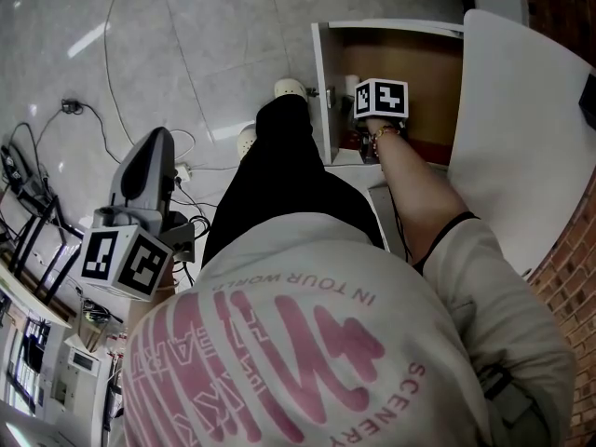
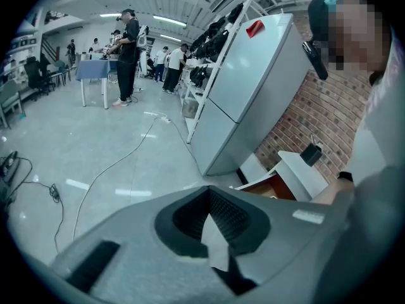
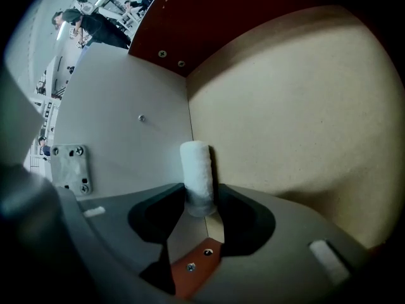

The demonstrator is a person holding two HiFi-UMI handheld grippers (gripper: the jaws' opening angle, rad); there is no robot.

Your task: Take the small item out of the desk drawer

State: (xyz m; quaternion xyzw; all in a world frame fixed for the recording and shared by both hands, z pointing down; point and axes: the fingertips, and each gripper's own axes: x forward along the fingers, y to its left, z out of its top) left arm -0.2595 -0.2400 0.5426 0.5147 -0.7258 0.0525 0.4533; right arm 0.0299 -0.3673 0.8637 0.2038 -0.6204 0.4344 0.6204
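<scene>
left gripper (image 2: pixel 207 194): low at left side, pointing slantwise down, jaws closed together, nothing between | right gripper (image 3: pixel 201 202): pointing steeply down, jaws wide apart, pads clamping nothing | right arm (image 1: pixel 416 194): bare forearm stretched forward and down, sleeve at elbow

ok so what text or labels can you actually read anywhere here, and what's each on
"IN TOUR WORLD": upside-down pink print on the person's pale sweatshirt.
"SCENERY": pink print on the same sweatshirt.
Large pink letters there: not readable.
Two white cubes with black square markers: patterns only, no words.
Both gripper views: nothing readable.
</scene>
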